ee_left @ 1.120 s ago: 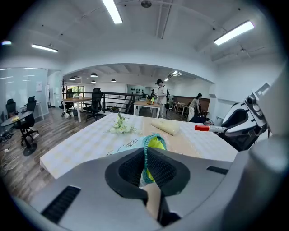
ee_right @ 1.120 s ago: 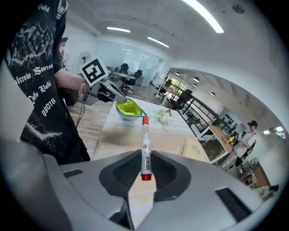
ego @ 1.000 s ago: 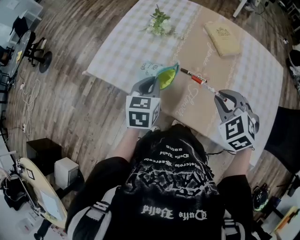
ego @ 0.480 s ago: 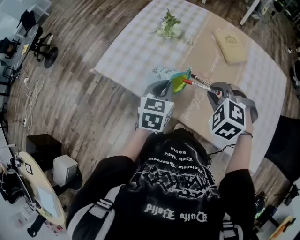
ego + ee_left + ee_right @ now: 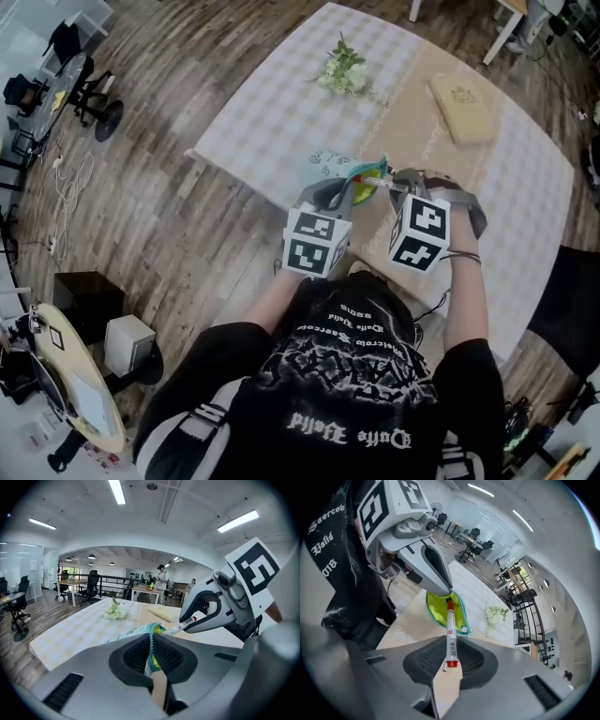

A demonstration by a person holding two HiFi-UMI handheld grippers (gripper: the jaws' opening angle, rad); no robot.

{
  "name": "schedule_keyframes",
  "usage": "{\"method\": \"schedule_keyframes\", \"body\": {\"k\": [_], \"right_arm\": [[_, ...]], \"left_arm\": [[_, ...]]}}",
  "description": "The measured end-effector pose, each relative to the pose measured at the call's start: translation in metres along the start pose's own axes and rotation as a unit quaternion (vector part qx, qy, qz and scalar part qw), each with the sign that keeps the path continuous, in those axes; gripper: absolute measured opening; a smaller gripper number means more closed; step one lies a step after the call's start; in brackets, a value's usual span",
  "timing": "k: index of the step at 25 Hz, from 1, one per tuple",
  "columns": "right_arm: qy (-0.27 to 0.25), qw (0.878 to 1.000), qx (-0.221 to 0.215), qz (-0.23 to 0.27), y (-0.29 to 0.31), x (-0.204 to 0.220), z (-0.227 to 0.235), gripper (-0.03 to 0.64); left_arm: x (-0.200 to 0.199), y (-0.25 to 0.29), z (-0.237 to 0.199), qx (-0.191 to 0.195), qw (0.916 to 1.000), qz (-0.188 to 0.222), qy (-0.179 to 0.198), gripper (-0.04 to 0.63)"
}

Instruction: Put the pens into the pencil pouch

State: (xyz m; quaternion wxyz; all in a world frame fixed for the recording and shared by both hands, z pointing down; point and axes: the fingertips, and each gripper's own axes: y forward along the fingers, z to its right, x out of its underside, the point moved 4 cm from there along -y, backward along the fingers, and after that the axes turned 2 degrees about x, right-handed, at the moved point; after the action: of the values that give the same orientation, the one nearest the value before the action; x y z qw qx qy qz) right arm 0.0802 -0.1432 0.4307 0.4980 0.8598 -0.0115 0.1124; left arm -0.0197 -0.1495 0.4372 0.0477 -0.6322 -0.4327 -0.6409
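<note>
The teal pencil pouch (image 5: 339,167) is held up above the table's near edge, mouth open, yellow-green lining (image 5: 438,608) showing. My left gripper (image 5: 343,191) is shut on the pouch's zip edge (image 5: 151,645). A white pen with red ends (image 5: 450,632) lies between the jaws of my right gripper (image 5: 450,662), which is shut on it. The pen's far red tip is at the pouch's mouth, over the lining and just below the left gripper's finger (image 5: 437,569). In the left gripper view the pen (image 5: 180,627) slants down from the right gripper (image 5: 212,608) toward the pouch.
The table (image 5: 281,103) has a checked cloth and a tan runner. A sprig of white flowers (image 5: 345,71) and a tan book (image 5: 461,107) lie at its far side. An office chair (image 5: 94,105) stands on the wooden floor at left.
My right gripper has carried the pen leftward and down to the pouch, rolling as it went; the pen's tip is now at the open mouth. The left gripper keeps hold of the pouch.
</note>
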Motion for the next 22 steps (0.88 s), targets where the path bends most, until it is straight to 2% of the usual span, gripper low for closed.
{"method": "schedule_keyframes", "body": {"k": [6, 10, 15, 22], "right_arm": [[0.037, 0.999, -0.012, 0.023, 0.015, -0.012, 0.004, 0.08], [0.082, 0.995, -0.036, 0.049, 0.023, -0.018, 0.005, 0.08], [0.109, 0.99, -0.064, 0.058, 0.038, -0.025, 0.003, 0.08], [0.149, 0.982, -0.091, 0.076, 0.055, -0.036, 0.0, 0.08]], "left_arm": [[0.0, 0.002, 0.004, 0.004, 1.0, -0.003, -0.001, 0.035], [-0.002, 0.004, 0.005, 0.008, 0.9999, -0.001, -0.011, 0.035], [-0.002, 0.009, 0.011, 0.017, 0.9998, -0.005, -0.004, 0.035], [-0.003, 0.01, 0.009, 0.029, 0.9989, 0.0, -0.035, 0.035]]}}
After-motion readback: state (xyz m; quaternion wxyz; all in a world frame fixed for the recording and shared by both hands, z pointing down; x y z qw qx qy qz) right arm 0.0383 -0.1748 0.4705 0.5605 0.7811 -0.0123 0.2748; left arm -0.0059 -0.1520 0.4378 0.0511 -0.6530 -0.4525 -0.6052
